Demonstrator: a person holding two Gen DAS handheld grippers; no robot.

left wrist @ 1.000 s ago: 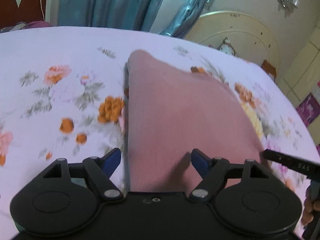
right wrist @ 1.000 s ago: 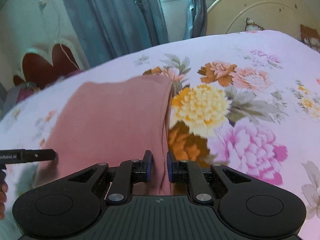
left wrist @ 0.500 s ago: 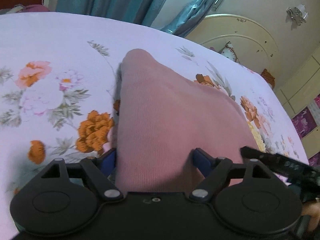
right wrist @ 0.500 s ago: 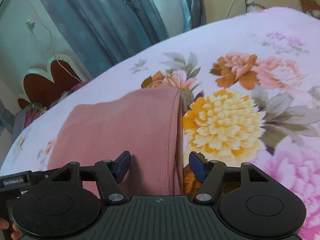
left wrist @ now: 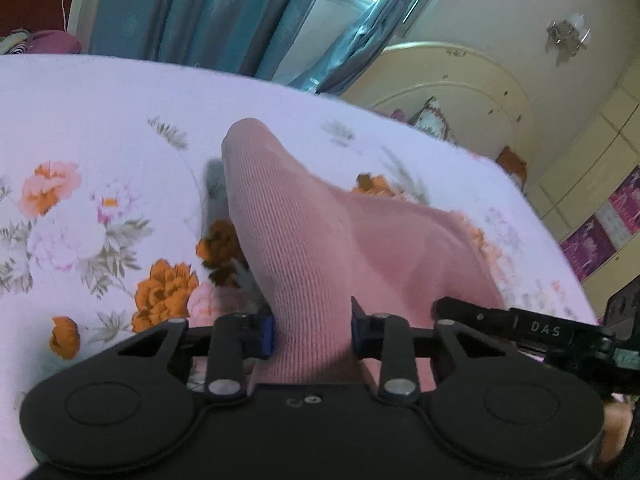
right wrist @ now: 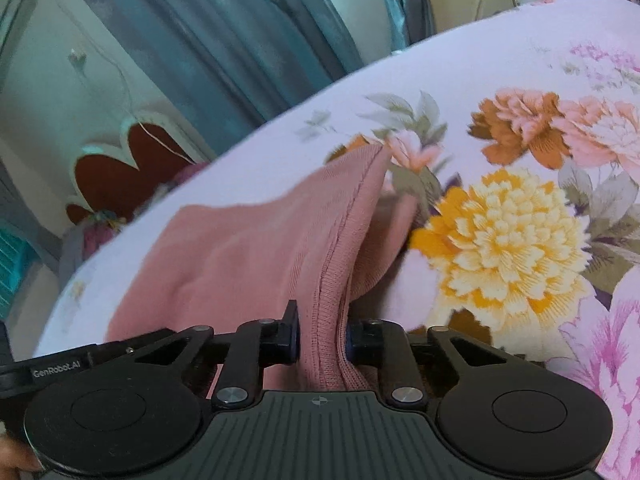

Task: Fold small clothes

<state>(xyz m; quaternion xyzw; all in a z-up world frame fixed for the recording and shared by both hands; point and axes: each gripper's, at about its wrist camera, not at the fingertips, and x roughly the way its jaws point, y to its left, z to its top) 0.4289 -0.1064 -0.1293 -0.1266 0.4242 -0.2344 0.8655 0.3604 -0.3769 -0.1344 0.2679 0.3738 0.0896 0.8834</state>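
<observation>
Both tongs — left tongs (left wrist: pixel 312 334), right tongs (right wrist: pixel 320 338) — pinch the pink garment's (left wrist: pixel 304 248) near edge.

Floral bedsheet (left wrist: pixel 80 152), teal curtains (left wrist: pixel 208 12), cream arched headboard (left wrist: pixel 460 80), dark red heart-shaped chair back (right wrist: pixel 116 172).

R gripper (right wrist: pixel 319 342) at 6 o'clock, jaws just closed, pads pinching the near seamed edge of the pink garment (right wrist: pixel 248 256). Cloth is bunched and lifted btwn the pads, running up toward 12 o'clock over the floral bedsheet (right wrist: pixel 500 236). Other gripper's finger (right wrist: pixel 80 362) pokes in at 8 o'clock, beside the cloth. Teal curtain (right wrist: pixel 224 40) at 11 o'clock.
</observation>
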